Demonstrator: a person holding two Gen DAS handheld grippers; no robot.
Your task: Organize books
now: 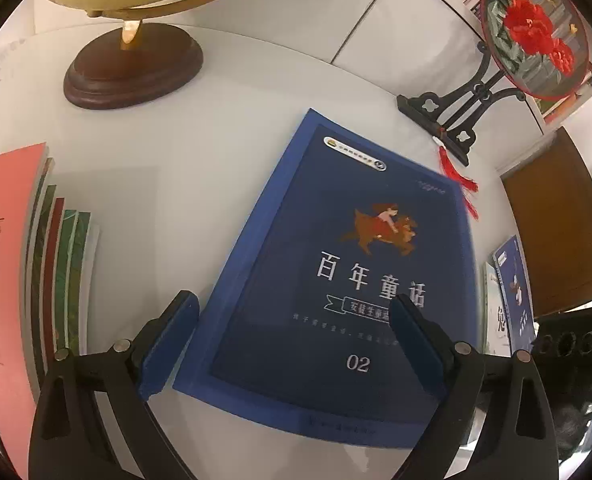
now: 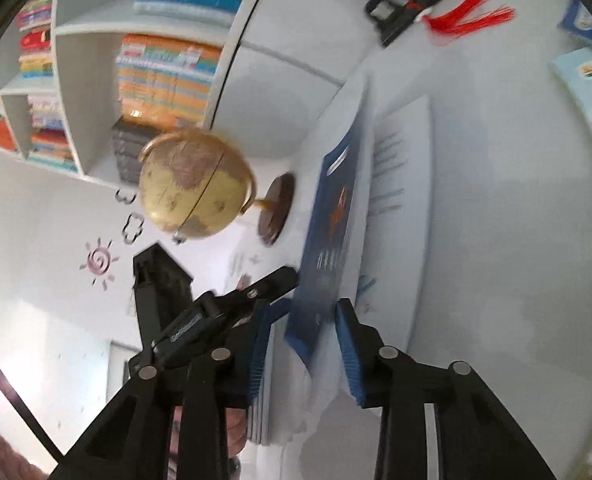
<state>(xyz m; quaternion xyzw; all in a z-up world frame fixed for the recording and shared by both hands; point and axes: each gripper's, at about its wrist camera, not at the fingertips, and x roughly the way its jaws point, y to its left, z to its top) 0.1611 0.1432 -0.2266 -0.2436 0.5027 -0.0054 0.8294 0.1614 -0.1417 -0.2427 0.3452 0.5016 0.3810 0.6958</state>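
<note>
On the table, one blue book (one globe behind).

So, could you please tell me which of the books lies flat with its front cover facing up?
The dark blue book marked 02, between the open left gripper fingers; the pink-fronted row stands upright.

A dark blue storybook numbered 02 tilts cover-up between my jaws; more books lean left.
</note>
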